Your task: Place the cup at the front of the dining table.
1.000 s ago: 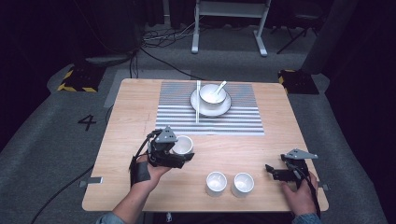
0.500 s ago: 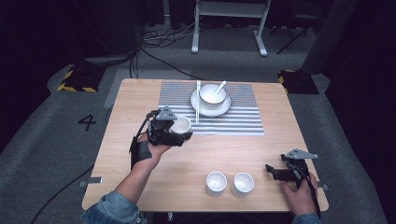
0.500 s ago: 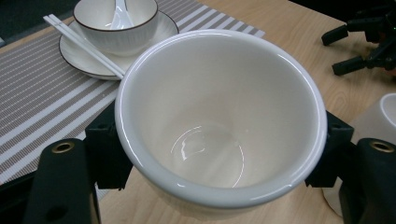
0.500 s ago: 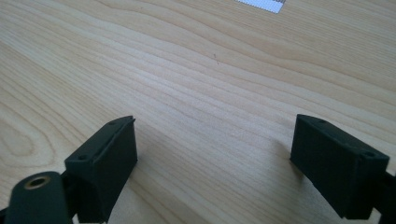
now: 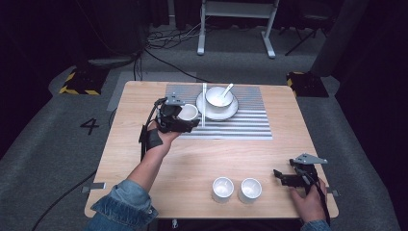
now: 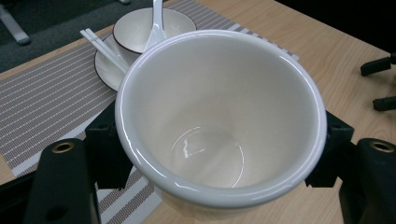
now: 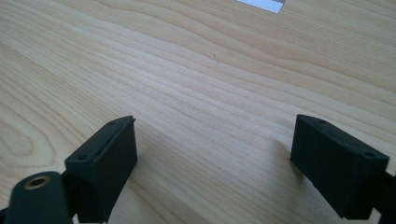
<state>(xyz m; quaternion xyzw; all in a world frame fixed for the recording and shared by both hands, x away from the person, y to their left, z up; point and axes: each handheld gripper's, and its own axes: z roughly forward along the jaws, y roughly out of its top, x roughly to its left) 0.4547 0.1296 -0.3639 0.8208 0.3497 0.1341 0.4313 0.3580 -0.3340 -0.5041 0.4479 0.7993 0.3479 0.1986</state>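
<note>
The left gripper [image 5: 185, 121] holds a white cup [image 5: 187, 112], its jaws clamped against the cup's two sides, and carries it over the left part of the striped placemat [image 5: 240, 126] on the wooden bench [image 5: 192, 159]. In the left gripper view the cup [image 6: 219, 116] sits upright between the black jaws, its open mouth facing the camera and its inside empty and glossy. Just beside the held cup, toward the middle of the placemat, stands a white plate [image 5: 231, 111] carrying a bowl [image 5: 219, 96] with a white spoon [image 5: 226, 89] resting in it, its handle leaning over the rim. A pair of white chopsticks [image 5: 204, 103] lies along the plate's left edge, between the plate and the held cup. In the left gripper view the bowl [image 6: 140, 32], the spoon [image 6: 156, 23] and the chopsticks [image 6: 105, 49] show beyond the cup's far rim. The right gripper [image 5: 284, 177] rests low at the bench's near right corner, held by the person's right hand [image 5: 308, 204], with its jaws spread wide and nothing between them; the right gripper view shows bare wood grain between the two black jaws. Two more white cups [image 5: 236, 189] stand side by side near the front edge of the bench, just left of the right gripper and well apart from the placemat.
</note>
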